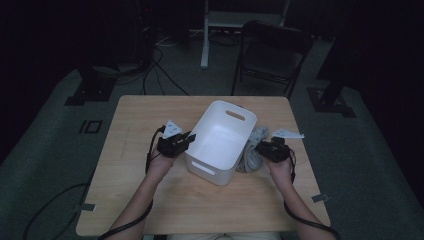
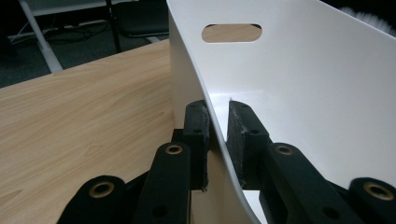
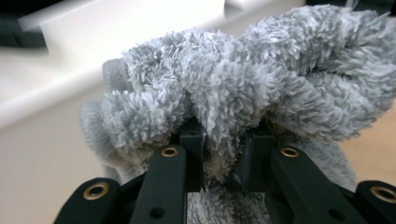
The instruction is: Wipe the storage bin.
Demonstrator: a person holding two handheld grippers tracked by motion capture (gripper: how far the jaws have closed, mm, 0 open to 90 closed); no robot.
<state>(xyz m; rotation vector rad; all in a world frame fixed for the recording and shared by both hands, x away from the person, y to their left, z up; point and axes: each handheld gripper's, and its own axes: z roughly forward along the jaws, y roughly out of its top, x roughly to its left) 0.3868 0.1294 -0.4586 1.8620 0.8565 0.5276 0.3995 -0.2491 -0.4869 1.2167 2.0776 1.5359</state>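
Right gripper view: right gripper (image 3: 223, 161) jaws pinched on grey fluffy towel (image 3: 243, 88), just beside bin | left gripper (image 2: 217, 140) clamped on white bin (image 2: 299, 88) wall, bin tilted on table (image 1: 145, 200) | risk: thin pinch slips, towel drops outside; bin tips if wall grip shifts

High view hangs above the near edge, looking forward and down across the whole tabletop (image 1: 150, 200). Left gripper view sits tight against the white bin (image 2: 303, 93) wall, facing twelve o'clock along it. Right gripper view presses close into the grey towel (image 3: 243, 88); that bin (image 3: 116, 28) shows behind at eleven o'clock.
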